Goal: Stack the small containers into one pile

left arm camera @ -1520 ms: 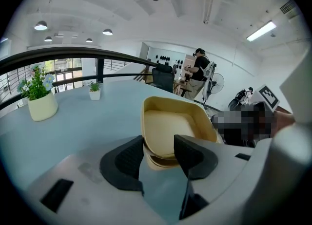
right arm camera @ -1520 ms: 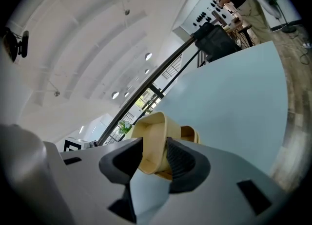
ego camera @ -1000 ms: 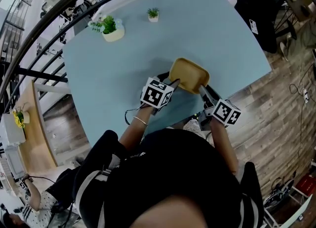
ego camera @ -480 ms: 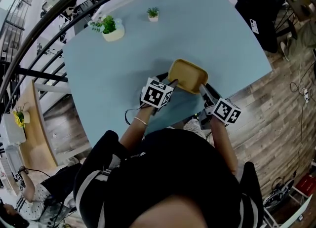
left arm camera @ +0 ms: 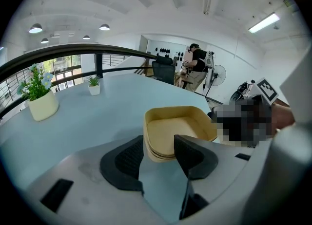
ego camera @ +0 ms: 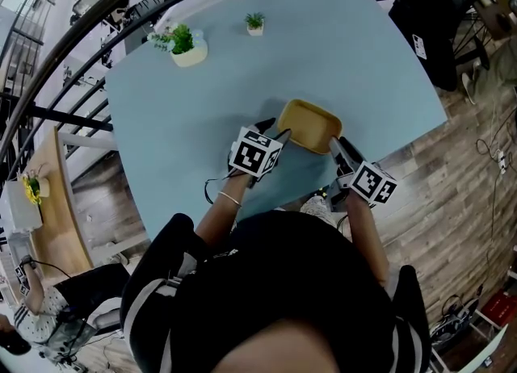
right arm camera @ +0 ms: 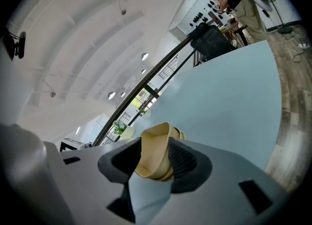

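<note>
Blue table [ego camera: 363, 56]; big plant [ego camera: 184, 45], small plant [ego camera: 254, 23] well apart from container stack [ego camera: 308, 125].

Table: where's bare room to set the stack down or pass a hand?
Bare table lies in the middle, between the stack and the big plant and small plant, and all along the right side. Crowded only near the front edge, where the left claw and right claw flank the stack.

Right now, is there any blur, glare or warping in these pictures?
Head view: fisheye bows the table edge; light even, container stack sharp. Left gripper view: dark corners, a mosaic patch at right, ceiling lamps bright but no glare. Right gripper view: scene tilted, edges stretched, dark corners.
</note>
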Demonstrator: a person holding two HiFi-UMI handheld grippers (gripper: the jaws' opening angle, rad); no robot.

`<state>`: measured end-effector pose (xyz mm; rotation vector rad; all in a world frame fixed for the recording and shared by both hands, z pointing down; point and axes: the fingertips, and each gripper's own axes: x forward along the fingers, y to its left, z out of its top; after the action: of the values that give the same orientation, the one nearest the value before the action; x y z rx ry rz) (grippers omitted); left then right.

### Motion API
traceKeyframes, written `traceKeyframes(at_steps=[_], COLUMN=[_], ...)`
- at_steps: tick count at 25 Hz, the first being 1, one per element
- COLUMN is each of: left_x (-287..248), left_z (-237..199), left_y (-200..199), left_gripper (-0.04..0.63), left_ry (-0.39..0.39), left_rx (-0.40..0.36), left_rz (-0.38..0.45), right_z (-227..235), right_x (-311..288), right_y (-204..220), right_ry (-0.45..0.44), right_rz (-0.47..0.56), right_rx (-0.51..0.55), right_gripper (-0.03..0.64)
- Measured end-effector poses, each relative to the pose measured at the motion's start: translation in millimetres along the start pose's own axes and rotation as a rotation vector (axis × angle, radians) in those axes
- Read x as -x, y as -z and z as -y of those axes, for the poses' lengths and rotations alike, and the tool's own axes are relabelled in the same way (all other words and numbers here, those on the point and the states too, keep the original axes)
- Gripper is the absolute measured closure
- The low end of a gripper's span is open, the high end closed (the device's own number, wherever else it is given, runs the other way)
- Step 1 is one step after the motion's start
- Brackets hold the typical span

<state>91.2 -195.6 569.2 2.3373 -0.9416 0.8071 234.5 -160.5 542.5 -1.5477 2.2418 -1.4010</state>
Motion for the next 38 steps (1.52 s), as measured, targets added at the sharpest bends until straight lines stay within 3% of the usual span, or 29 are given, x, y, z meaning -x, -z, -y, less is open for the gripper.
traceKeyframes(at_steps=[9, 15, 21, 26, 30, 38], left_x=[4, 13, 31, 44, 54, 67], left_z=[-3, -3, 1, 2, 3, 6], left_y=[-5, -21, -45, -62, -74, -86], left_gripper=[0.4, 0.402, 0.481, 0.544, 0.557, 0.561], left_ry=[-0.022, -0.031, -0.019, -0.061, -0.046, -0.044], left_rx=[0.002, 0.003, -0.002, -0.086, -0.071, -0.092], left_rz=[0.025, 0.103, 0.226, 0.29, 0.345, 0.415], right_z=[1, -11, -36, -55, -71, -85], right_x=[4, 3, 4, 6, 7, 10], right_y=[-11, -20, -32, -50, -60, -71], right_ry=[-0.004, -0.022, -0.06, -0.073, -0.094, -0.12], right_rz=[0.02, 0.033, 0.082, 0.154, 0.188, 0.251], right_rx=[0.037, 0.123, 0.234, 0.366, 0.444, 0.492], right_gripper=[0.442, 0.443, 0.491, 0.553, 0.588, 0.615])
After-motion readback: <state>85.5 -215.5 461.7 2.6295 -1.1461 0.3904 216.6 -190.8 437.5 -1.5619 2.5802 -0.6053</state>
